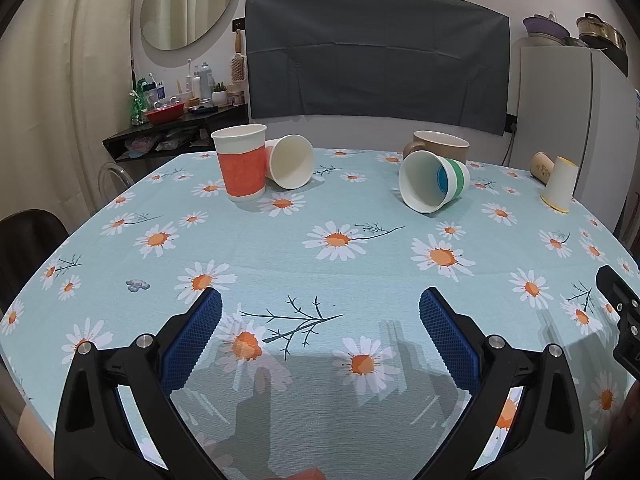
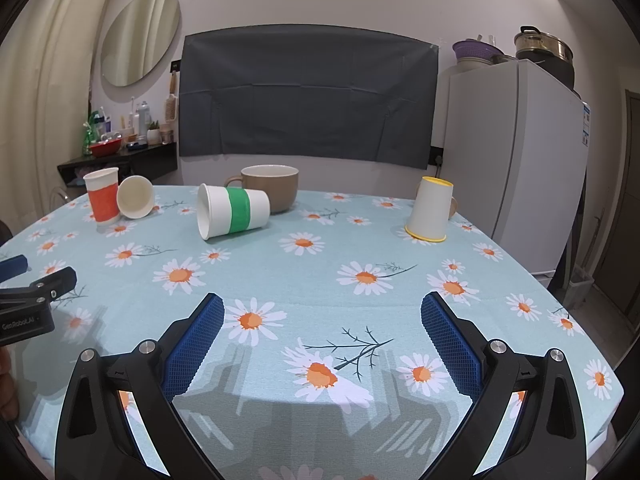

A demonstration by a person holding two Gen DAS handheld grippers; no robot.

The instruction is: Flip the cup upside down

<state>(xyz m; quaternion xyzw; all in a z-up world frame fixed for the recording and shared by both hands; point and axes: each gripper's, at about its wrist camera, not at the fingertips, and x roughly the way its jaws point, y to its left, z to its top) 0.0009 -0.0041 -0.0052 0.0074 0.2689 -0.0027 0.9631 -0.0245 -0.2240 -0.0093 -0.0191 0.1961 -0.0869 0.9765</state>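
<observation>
An orange-banded paper cup (image 1: 241, 163) (image 2: 103, 196) stands upright at the far left of the table. A plain white cup (image 1: 291, 161) (image 2: 136, 197) lies on its side against it. A green-banded cup (image 1: 434, 181) (image 2: 234, 211) lies on its side mid-table. A white cup with a yellow rim (image 1: 559, 190) (image 2: 430, 210) stands upside down at the right. My left gripper (image 1: 320, 304) is open and empty above the near table. My right gripper (image 2: 322, 310) is open and empty too, well short of the cups.
A brown mug (image 1: 440, 146) (image 2: 269, 187) stands behind the green-banded cup. A tan cup (image 1: 541, 167) lies behind the yellow-rimmed one. The daisy tablecloth (image 1: 320, 248) covers the table. A white fridge (image 2: 516, 152) stands at the right, a cluttered shelf (image 1: 172, 120) at the back left.
</observation>
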